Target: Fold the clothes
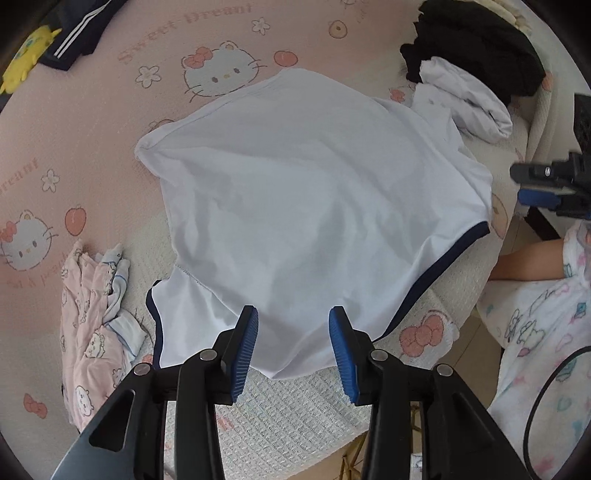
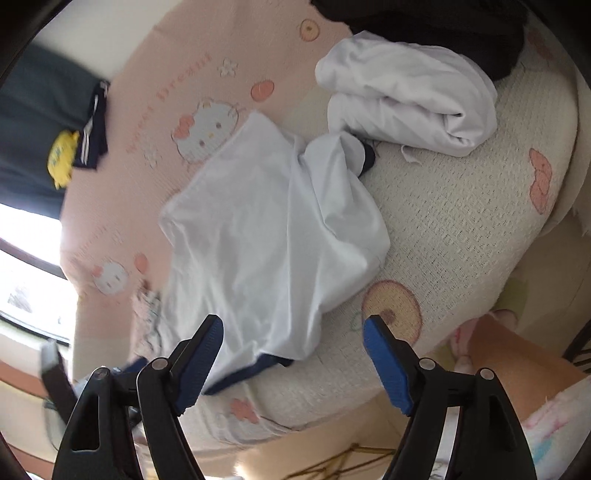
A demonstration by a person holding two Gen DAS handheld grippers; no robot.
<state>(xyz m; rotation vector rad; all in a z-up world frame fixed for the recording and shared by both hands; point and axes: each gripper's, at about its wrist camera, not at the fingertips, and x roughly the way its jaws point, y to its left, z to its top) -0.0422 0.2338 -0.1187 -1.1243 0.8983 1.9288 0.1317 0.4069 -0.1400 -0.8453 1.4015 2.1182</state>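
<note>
A white shirt with navy trim [image 1: 314,206] lies spread on the bed, its near hem by the bed's front edge. My left gripper [image 1: 292,312] hovers over that near hem. Its blue pads are apart, with the cloth lying below them and not pinched. In the right wrist view the same shirt [image 2: 266,236] looks rumpled, with one side folded over. My right gripper [image 2: 292,321] is wide open above the shirt's near navy-trimmed corner and holds nothing. It also shows at the right edge of the left wrist view [image 1: 546,184].
A pink and cream cartoon-cat blanket [image 1: 110,155] covers the bed. A bundled white garment [image 2: 406,99] and a black one [image 1: 472,40] lie at the far right. Pink pyjama cloth [image 1: 92,332] lies near left, a navy striped piece [image 1: 77,29] far left. A person's leg [image 2: 517,362] stands beside the bed.
</note>
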